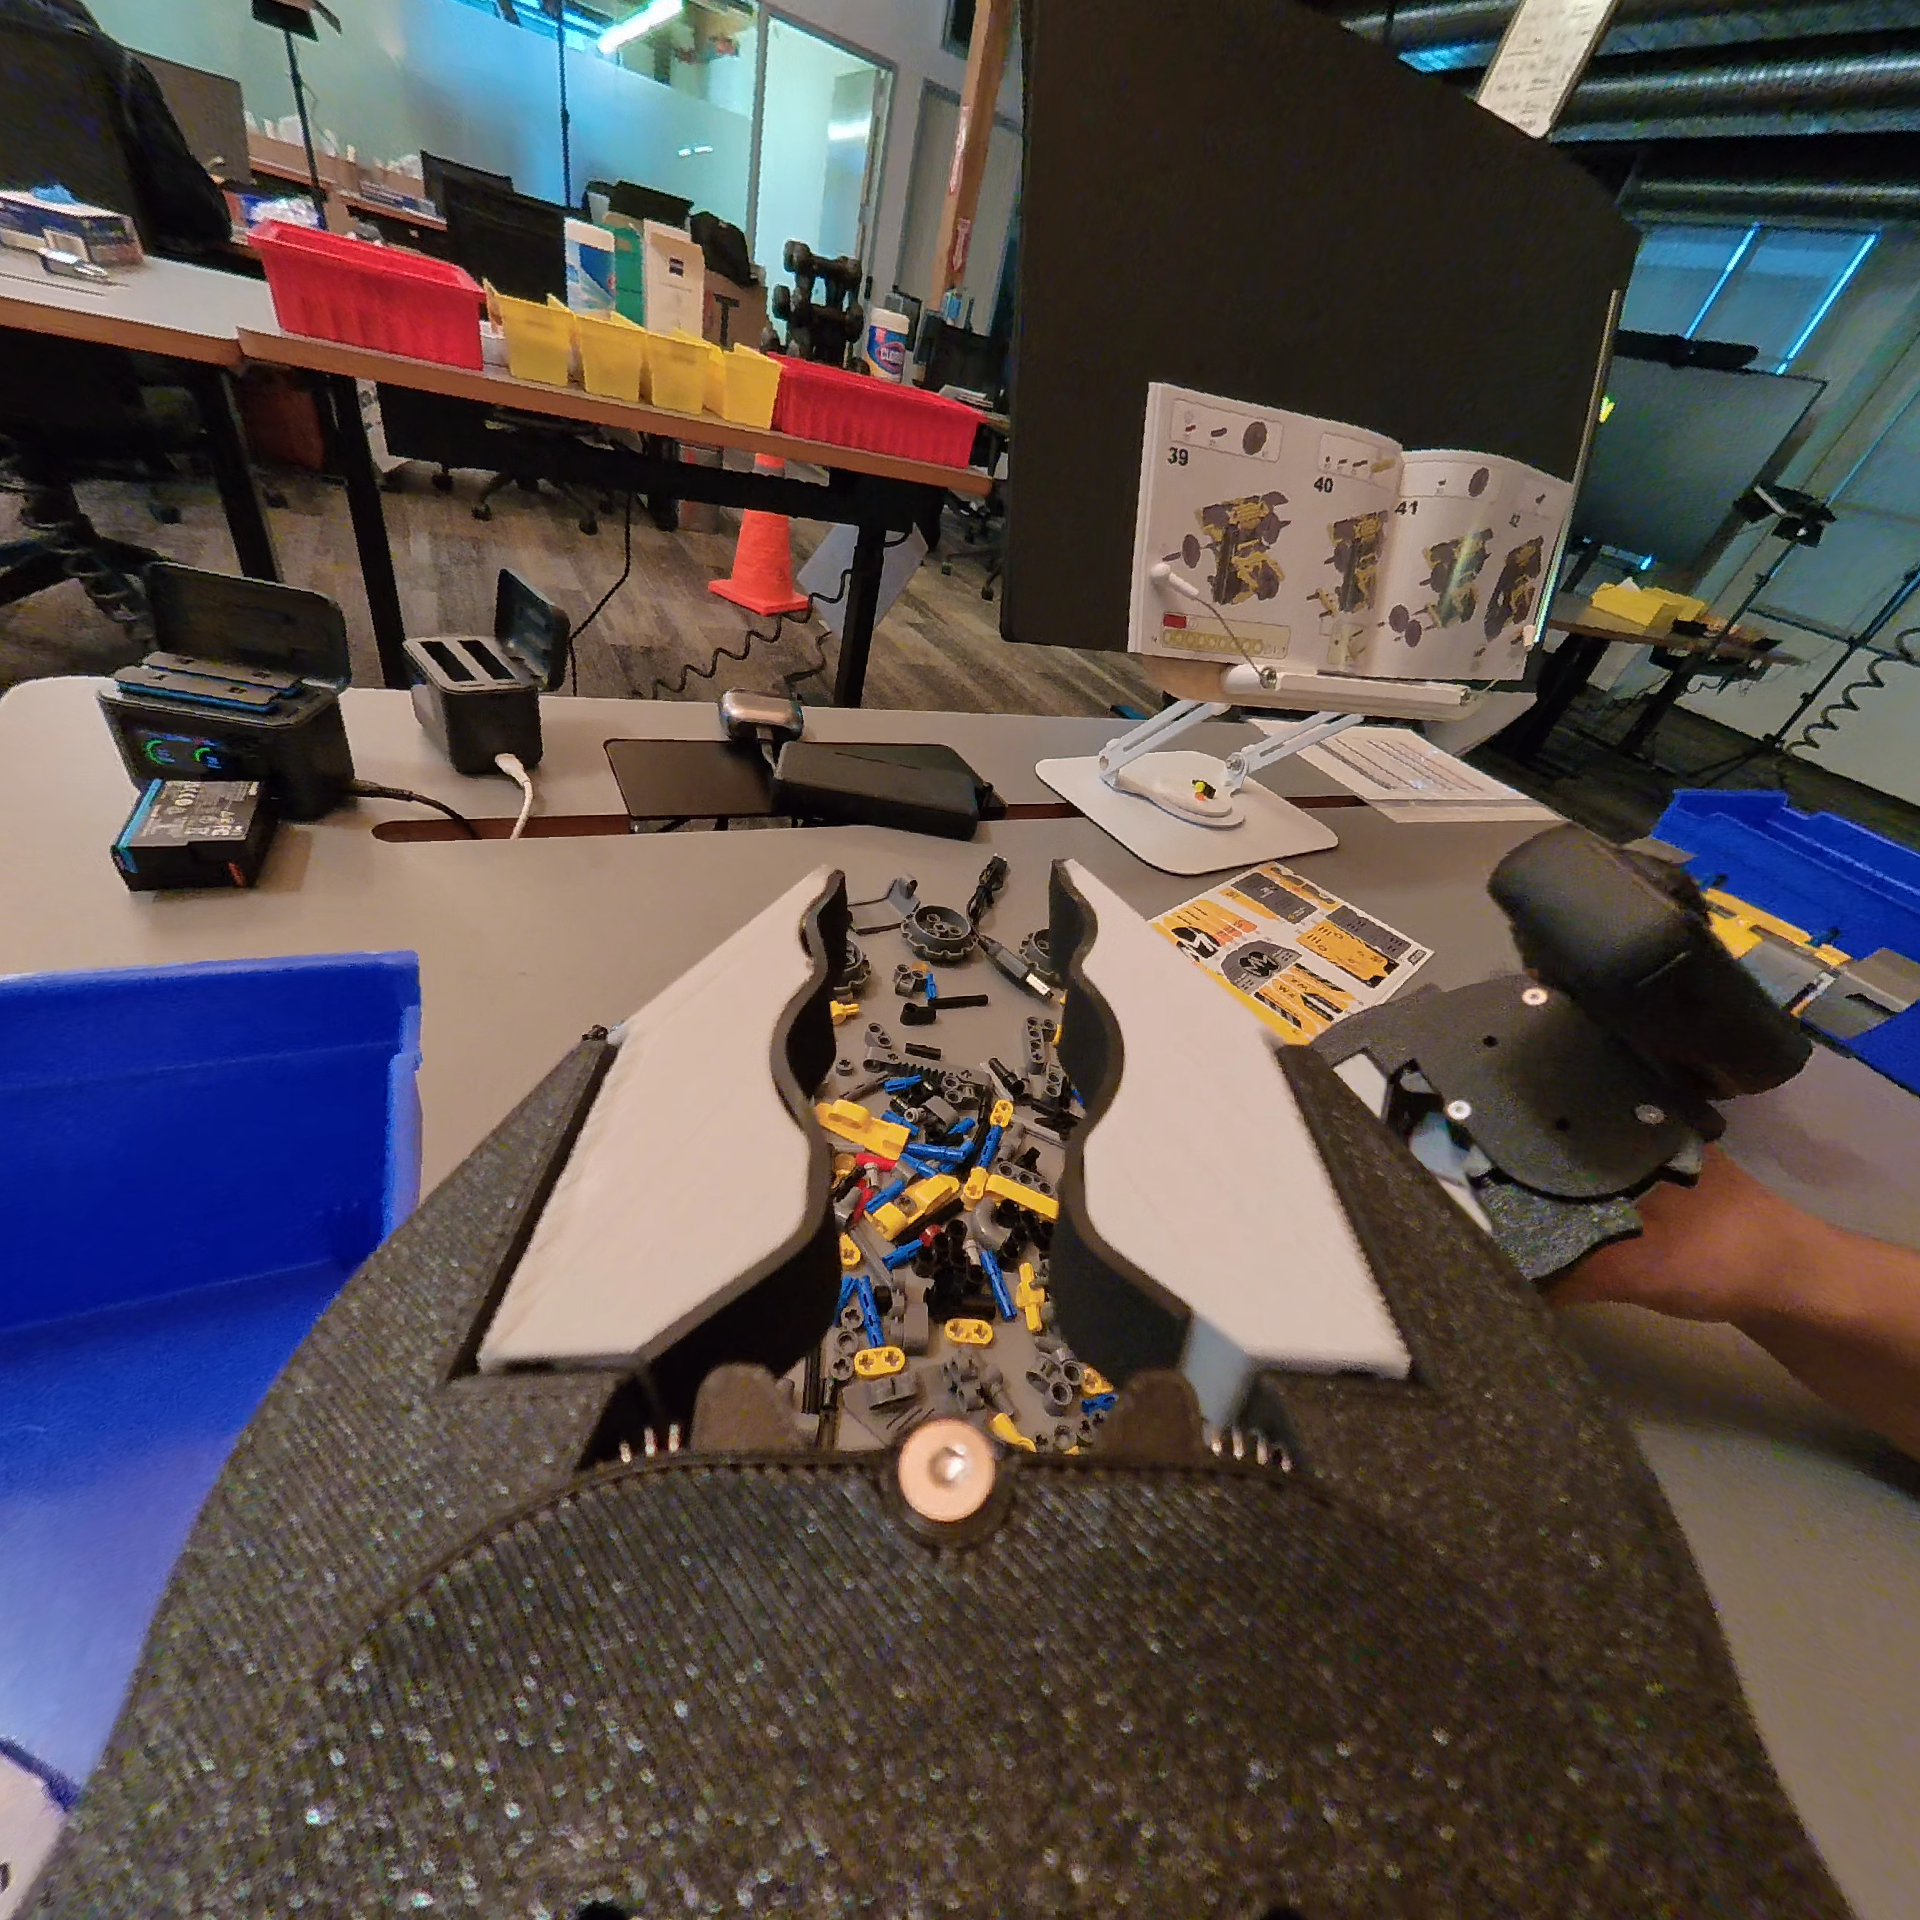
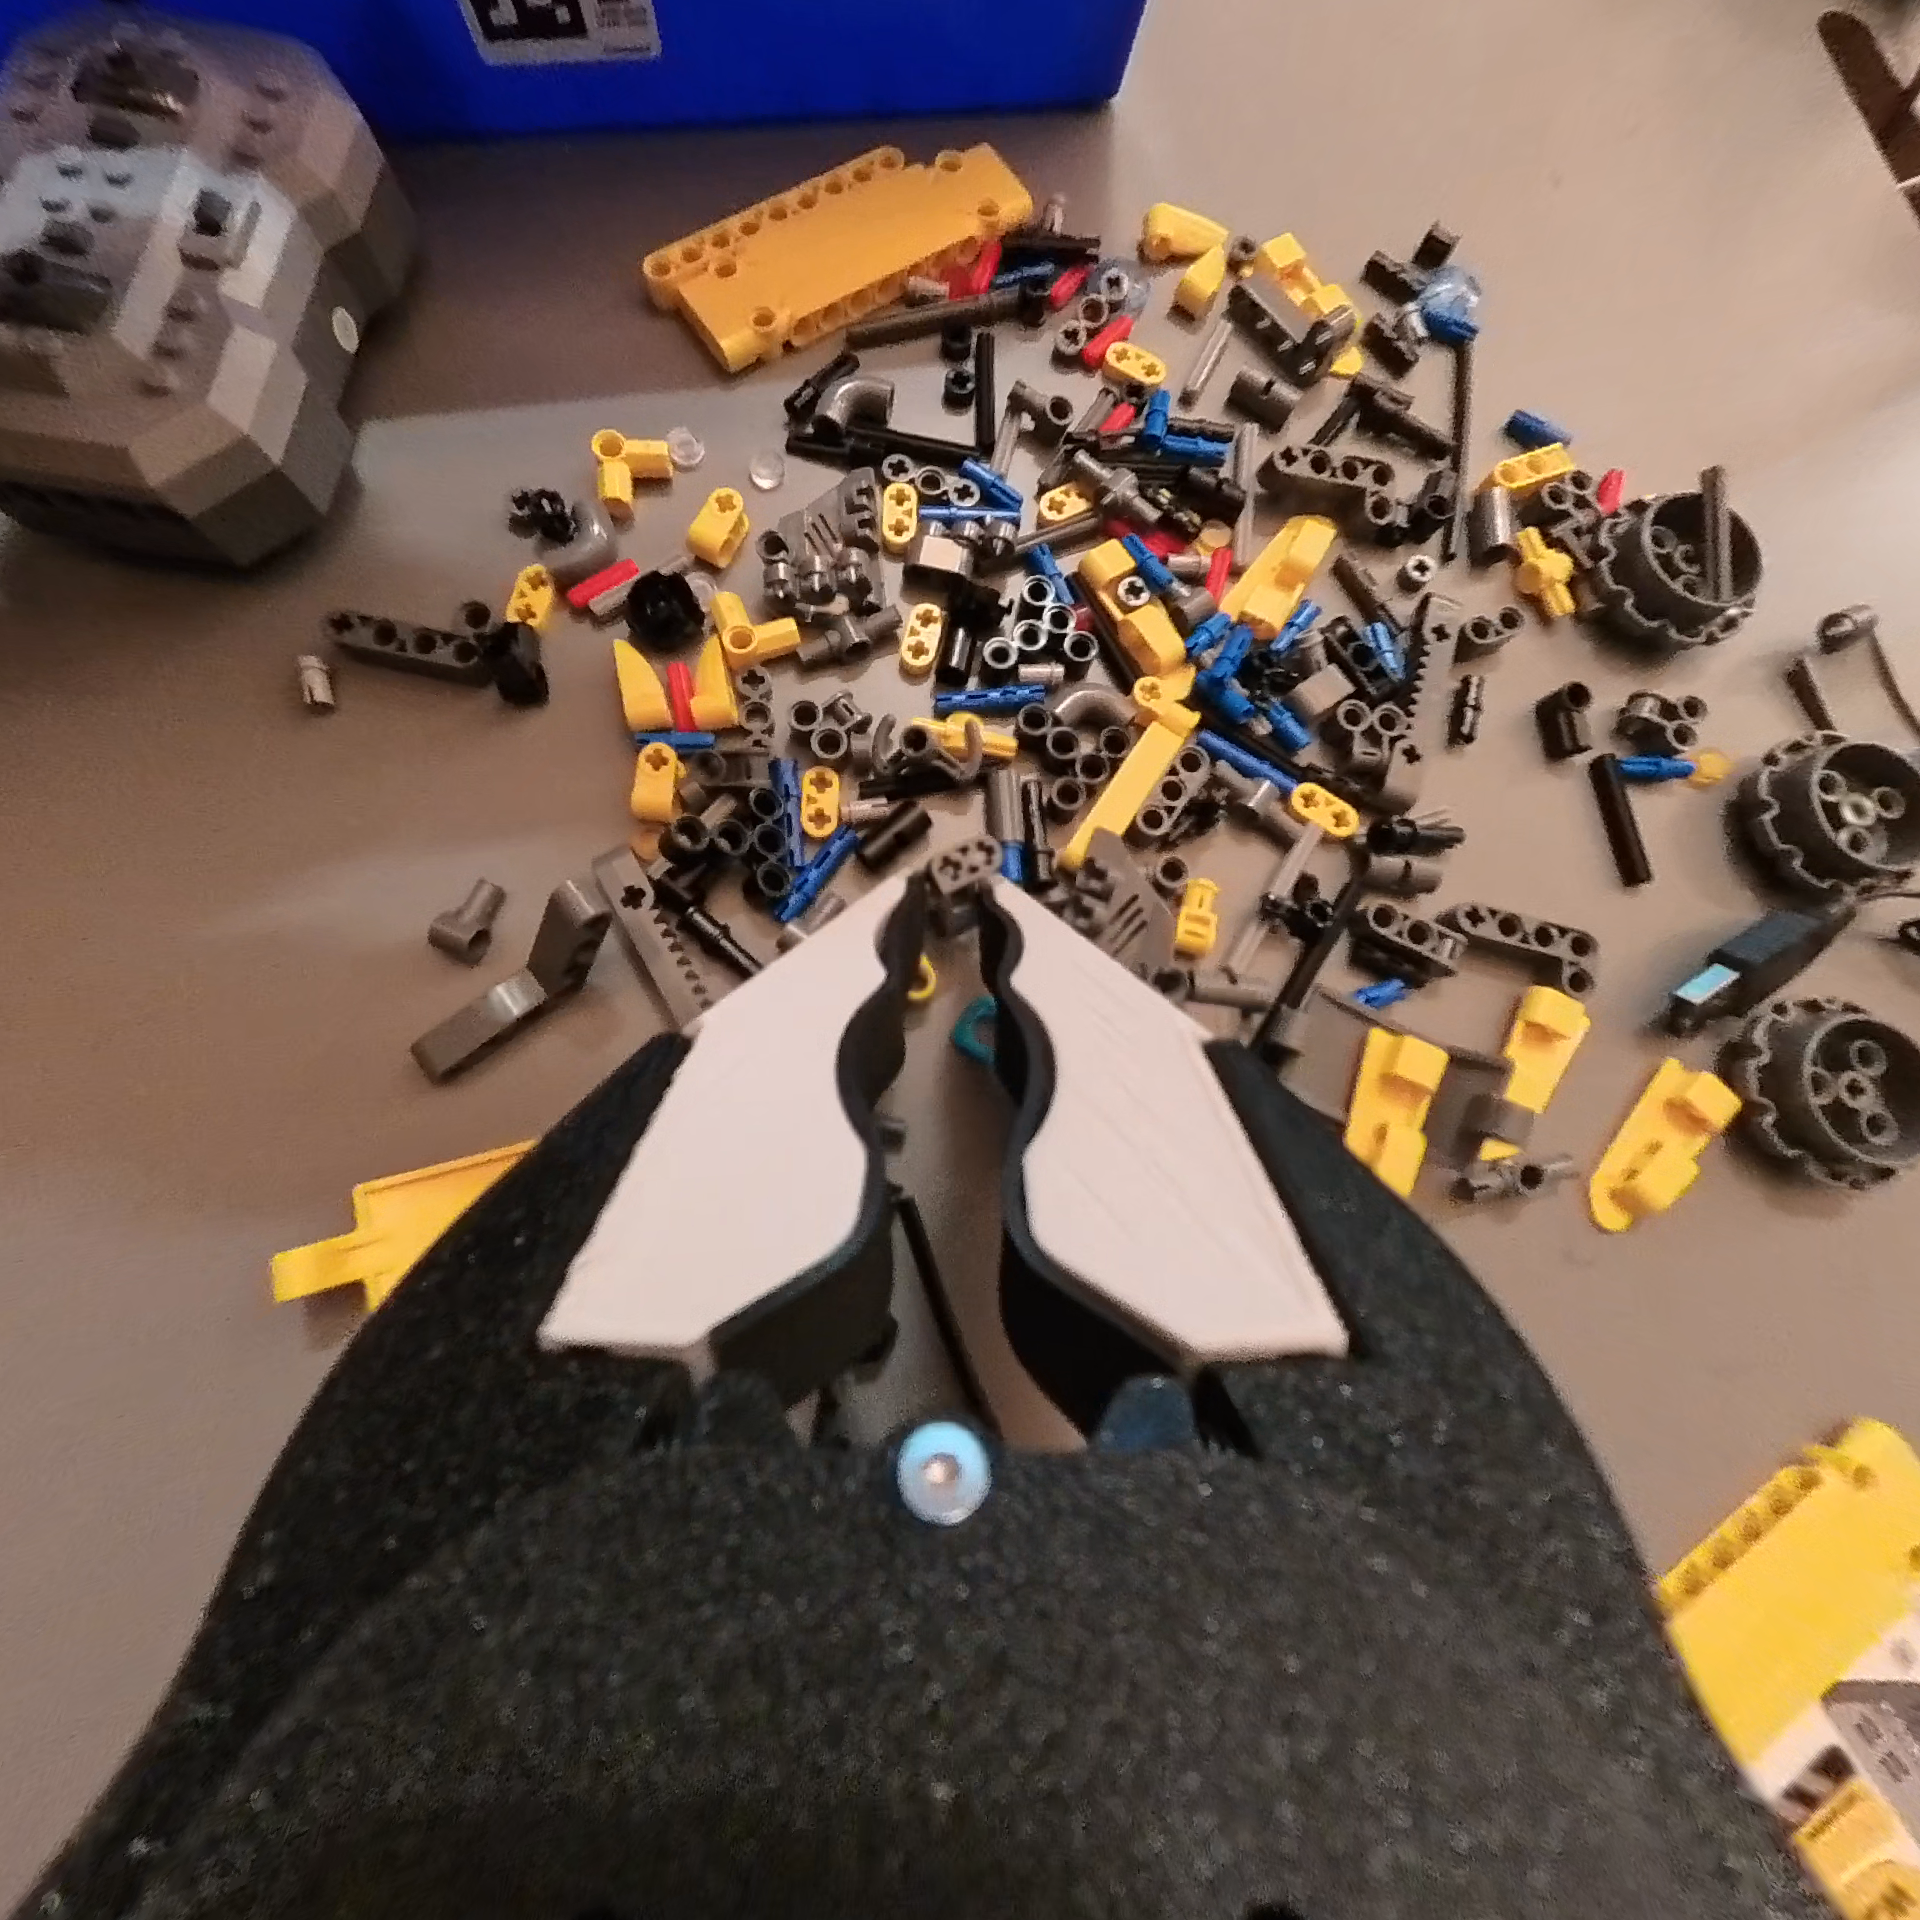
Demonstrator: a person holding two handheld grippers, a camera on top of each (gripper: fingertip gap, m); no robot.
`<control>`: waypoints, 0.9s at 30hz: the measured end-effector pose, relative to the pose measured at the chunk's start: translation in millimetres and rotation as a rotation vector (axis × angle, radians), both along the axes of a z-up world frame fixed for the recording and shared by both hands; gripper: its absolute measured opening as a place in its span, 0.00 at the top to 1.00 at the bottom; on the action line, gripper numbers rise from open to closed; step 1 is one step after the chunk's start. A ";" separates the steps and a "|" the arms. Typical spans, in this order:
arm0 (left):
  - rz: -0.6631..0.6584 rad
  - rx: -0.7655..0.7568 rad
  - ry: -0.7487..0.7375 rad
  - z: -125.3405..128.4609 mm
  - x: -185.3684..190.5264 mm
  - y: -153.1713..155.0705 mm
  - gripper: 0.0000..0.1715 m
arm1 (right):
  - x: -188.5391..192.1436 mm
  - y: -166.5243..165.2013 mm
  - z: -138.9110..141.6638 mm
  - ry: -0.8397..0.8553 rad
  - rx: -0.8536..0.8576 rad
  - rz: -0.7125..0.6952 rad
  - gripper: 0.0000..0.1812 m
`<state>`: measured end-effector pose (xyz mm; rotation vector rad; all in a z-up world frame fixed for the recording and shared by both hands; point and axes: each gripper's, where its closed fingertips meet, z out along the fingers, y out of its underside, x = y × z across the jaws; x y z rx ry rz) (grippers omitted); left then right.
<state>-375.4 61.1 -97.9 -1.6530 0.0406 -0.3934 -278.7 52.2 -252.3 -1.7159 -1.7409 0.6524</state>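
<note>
A pile of small building pieces (image 2: pixel 1091 623) in yellow, blue, black and grey lies spread on the grey table. My right gripper (image 2: pixel 956 888) is at the near edge of the pile, its fingers nearly together on a small dark grey connector piece (image 2: pixel 966 862) held at the tips. My left gripper (image 1: pixel 945 883) is open and empty, fingers wide apart, hovering over the same pile (image 1: pixel 935 1174). The right gripper (image 1: pixel 1621 1049), held by a hand, also shows at the right of the left wrist view.
A blue bin (image 1: pixel 187 1143) stands to the left. A blue tray (image 1: pixel 1787 862), a sticker sheet (image 1: pixel 1288 951) and an instruction booklet on a stand (image 1: pixel 1340 540) are to the right. Battery chargers (image 1: pixel 229 717) sit behind. Dark grey wheels (image 2: pixel 1829 810) and a long yellow panel (image 2: pixel 831 255) border the pile. One gripper's finger ends stand about 20 cm off the other's.
</note>
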 end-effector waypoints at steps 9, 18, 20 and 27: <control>0.004 -0.004 -0.001 -1.2 -1.1 0.4 0.78 | 20.4 -13.6 24.7 0.148 -0.070 -0.034 0.95; -0.010 -0.012 0.006 -3.1 4.6 2.3 0.78 | 41.4 -32.3 9.4 0.122 -0.061 -0.043 0.95; -0.012 -0.016 0.008 -4.0 5.7 3.0 0.78 | 41.6 -31.3 8.9 0.122 -0.054 -0.043 0.95; -0.013 -0.021 0.009 -5.6 5.6 3.6 0.78 | 44.7 -26.3 14.7 0.150 -0.061 -0.055 0.93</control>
